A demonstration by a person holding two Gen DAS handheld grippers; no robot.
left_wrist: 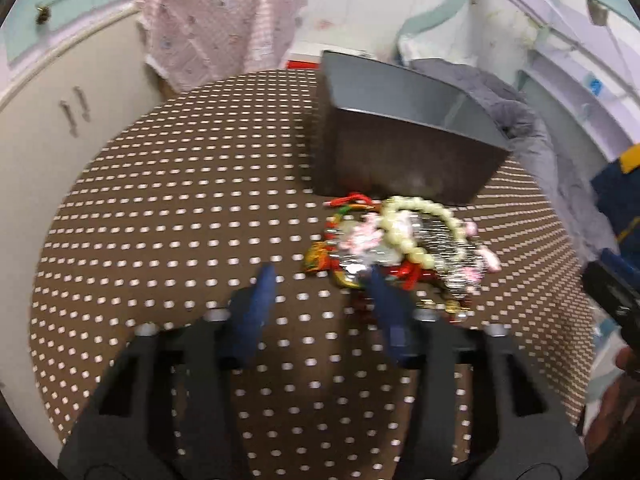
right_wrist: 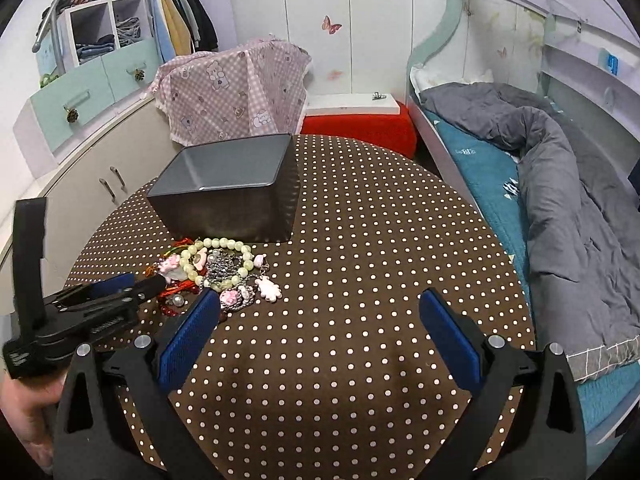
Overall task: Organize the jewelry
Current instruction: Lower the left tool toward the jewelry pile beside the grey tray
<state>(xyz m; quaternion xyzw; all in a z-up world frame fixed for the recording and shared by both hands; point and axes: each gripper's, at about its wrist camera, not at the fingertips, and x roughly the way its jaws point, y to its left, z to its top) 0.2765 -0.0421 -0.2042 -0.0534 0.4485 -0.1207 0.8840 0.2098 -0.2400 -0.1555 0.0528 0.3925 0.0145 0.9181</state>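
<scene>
A tangled pile of jewelry [left_wrist: 400, 240] lies on the brown dotted tablecloth [left_wrist: 180, 220], just in front of an open grey box [left_wrist: 400, 152]. The pile holds a pale green bead bracelet [right_wrist: 216, 246], silver chains, red cords and pink charms [right_wrist: 268, 288]. My left gripper [left_wrist: 322, 276] is low at the pile's near edge, its blue pads narrowly apart with only cloth between them. The right-hand pad touches the red cords. In the right wrist view the left gripper [right_wrist: 136, 282] reaches the pile [right_wrist: 216, 268] from the left. My right gripper [right_wrist: 320, 308] stands wide open and holds nothing, to the right of the pile.
The grey box [right_wrist: 224, 204] has nothing visible inside. A pink checked cover [right_wrist: 236, 92] and a red stool [right_wrist: 360, 128] stand behind the round table. A bed with a grey quilt [right_wrist: 560, 184] runs along the right and white cabinets [right_wrist: 80, 192] along the left.
</scene>
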